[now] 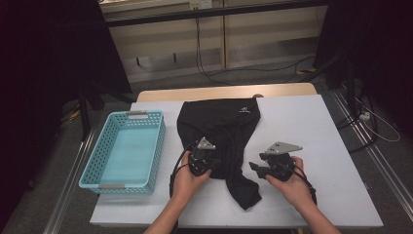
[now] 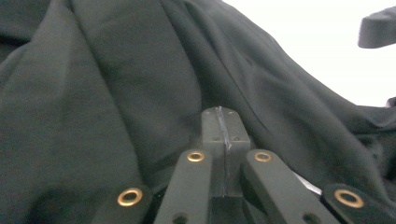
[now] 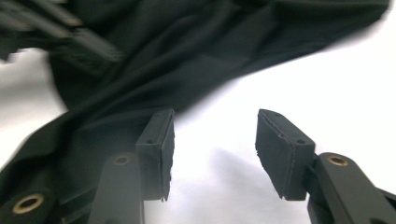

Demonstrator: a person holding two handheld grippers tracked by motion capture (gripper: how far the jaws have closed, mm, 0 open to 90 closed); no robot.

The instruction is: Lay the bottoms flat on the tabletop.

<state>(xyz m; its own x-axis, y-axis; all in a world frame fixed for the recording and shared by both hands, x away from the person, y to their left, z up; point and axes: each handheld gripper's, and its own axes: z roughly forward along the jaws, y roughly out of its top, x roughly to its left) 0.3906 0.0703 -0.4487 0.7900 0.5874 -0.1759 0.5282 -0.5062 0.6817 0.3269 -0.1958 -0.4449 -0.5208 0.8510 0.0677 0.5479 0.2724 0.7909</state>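
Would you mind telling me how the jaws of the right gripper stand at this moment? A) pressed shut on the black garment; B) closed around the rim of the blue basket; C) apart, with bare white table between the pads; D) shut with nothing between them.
C: in the right gripper view the right gripper has its pads apart with only the white table between them, and the black garment lies beside and beyond its left pad.

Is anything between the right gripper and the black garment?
Nothing visible. The right gripper is open over bare white table, and the black garment lies right beside one jaw with no other object between them.
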